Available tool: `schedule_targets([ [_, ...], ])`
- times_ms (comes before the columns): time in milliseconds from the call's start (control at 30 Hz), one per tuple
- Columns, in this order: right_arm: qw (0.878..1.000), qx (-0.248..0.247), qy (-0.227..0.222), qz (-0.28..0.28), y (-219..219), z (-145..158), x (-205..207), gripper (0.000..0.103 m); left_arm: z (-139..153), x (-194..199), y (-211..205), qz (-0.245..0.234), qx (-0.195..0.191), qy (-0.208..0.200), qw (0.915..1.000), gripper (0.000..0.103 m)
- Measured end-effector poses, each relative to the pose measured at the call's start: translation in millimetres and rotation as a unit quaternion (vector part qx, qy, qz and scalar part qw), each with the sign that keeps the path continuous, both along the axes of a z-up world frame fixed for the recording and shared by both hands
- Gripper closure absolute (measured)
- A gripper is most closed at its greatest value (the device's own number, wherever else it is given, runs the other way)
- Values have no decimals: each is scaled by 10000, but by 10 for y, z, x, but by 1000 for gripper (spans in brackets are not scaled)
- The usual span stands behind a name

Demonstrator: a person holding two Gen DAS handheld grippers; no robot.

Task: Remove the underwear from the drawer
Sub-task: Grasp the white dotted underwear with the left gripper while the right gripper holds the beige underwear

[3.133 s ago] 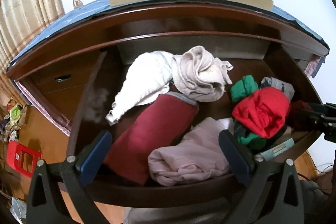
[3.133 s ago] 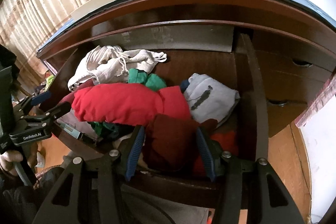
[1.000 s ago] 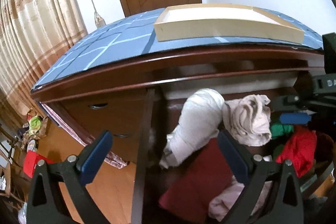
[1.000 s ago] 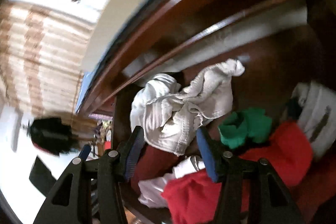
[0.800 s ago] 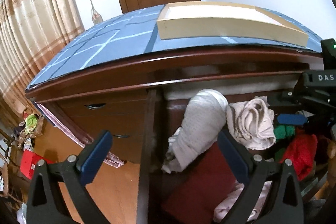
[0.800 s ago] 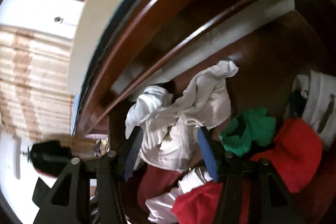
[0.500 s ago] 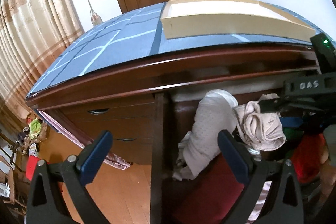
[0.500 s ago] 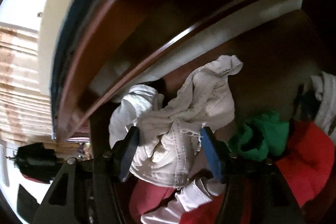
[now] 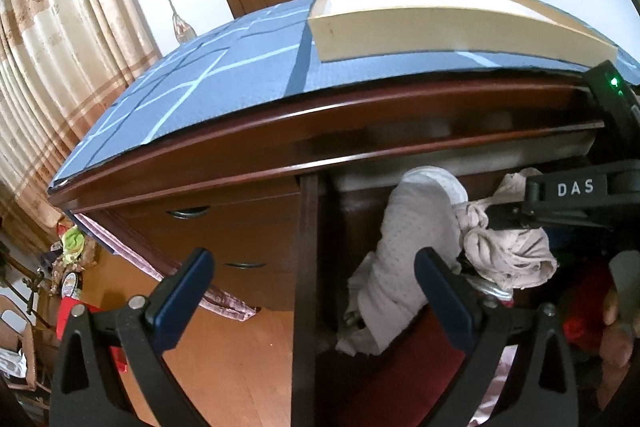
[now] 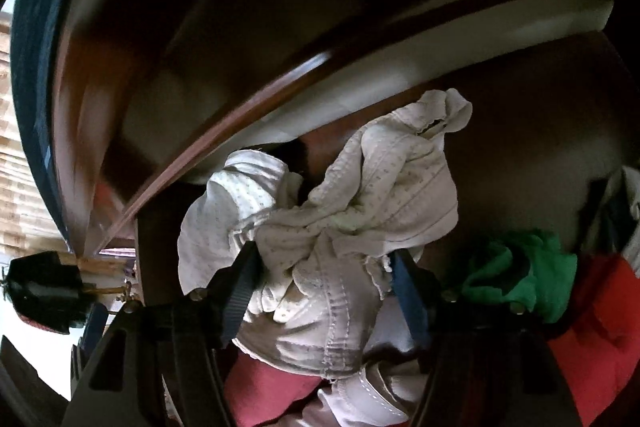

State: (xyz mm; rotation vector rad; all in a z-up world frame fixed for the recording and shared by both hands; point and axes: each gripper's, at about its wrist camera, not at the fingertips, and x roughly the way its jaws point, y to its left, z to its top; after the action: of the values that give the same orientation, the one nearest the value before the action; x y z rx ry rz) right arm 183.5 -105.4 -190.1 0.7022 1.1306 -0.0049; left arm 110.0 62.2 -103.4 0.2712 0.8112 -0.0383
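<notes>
The open wooden drawer holds a heap of clothes. In the right wrist view my right gripper is open, its blue-padded fingers on either side of crumpled pale beige dotted underwear. The same underwear shows in the left wrist view under the right gripper's black body. My left gripper is open and empty, held in front of the drawer's left side wall, beside a white dotted garment.
A green cloth and a red garment lie right of the underwear; a maroon garment lies below it. On the blue-covered desk top stands a shallow wooden tray. Closed small drawers are to the left.
My right gripper has pushed forward and down into the drawer until its open fingers straddle the beige underwear. My left gripper has shifted slightly right and stayed open.
</notes>
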Motion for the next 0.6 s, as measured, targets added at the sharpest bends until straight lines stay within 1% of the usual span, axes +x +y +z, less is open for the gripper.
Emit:
schedule_targets([
  [167, 9999, -60, 26, 91, 36, -1, 38, 49, 2, 20, -46, -50, 107, -3, 9999, 1],
  [233, 9999, -109, -5, 121, 40, 12, 25, 58, 3, 32, -64, -67, 135, 3, 9999, 1],
  [300, 9998, -155, -65, 142, 38, 38, 5, 65, 0, 47, -83, -85, 171, 4, 9998, 1],
  [600, 9990, -252, -214, 289, 26, 93, -72, 77, -36, 96, -129, -126, 305, 47, 9994, 1],
])
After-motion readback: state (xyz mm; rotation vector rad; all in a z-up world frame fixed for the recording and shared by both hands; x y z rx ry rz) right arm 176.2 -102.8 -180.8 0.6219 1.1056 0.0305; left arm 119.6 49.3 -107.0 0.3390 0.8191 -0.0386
